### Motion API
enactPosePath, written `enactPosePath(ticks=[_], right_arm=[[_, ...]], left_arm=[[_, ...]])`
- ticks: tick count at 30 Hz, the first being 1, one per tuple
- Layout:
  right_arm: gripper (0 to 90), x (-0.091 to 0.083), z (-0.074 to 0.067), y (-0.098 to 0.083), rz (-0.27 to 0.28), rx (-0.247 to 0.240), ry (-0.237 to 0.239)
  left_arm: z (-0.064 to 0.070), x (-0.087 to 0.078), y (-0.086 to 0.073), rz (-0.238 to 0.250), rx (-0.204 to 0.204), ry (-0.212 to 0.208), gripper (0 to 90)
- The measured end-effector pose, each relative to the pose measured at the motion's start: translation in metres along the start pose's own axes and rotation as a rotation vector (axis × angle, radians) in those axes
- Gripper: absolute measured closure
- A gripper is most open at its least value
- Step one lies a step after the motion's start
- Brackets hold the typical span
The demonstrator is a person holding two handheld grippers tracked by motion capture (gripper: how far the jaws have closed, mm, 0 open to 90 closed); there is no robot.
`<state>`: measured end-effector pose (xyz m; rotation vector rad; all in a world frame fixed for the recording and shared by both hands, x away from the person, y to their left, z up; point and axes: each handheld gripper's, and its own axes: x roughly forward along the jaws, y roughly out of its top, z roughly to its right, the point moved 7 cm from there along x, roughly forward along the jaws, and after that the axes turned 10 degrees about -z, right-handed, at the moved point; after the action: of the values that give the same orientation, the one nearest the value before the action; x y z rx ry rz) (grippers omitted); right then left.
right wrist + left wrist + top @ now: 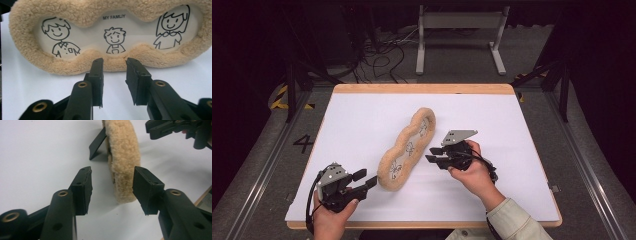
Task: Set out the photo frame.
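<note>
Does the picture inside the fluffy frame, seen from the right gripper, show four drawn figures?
No: in the right gripper view the plush photo frame holds three drawn figures under the words MY FAMLIY.

The surface [492,165] is a wooden board with a pale wood rim showing along its far and near edges, its top covered edge to edge in plain white. One thing stands on it, near the middle — a long, wavy plush photo frame [408,148] in tan fleece, running diagonally from near left to far right, propped upright on a black stand [97,144] at its back.
</note>
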<state>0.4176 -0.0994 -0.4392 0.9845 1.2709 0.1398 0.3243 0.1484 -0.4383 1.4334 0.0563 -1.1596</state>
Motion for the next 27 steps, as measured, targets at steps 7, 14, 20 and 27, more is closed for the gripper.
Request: enactPosePath(ticks=[7, 14, 20, 27], right_arm=[[60.1, 0.004, 0.011, -0.003, -0.004, 0.012, -0.020], [57.8, 0.006, 0.024, -0.009, -0.010, 0.035, -0.028], [57.7, 0.006, 0.029, -0.011, -0.013, 0.045, -0.030], [57.2, 0.007, 0.037, -0.010, -0.023, 0.051, -0.040]], left_arm=[[0.006, 0.018, -0.002, -0.050, 0.006, -0.020, 44.3], [0.015, 0.046, -0.001, -0.114, 0.011, -0.038, 36.4], [0.013, 0.057, -0.002, -0.136, 0.005, -0.031, 40.9], [0.015, 0.059, -0.002, -0.161, 0.007, -0.060, 64.6]])
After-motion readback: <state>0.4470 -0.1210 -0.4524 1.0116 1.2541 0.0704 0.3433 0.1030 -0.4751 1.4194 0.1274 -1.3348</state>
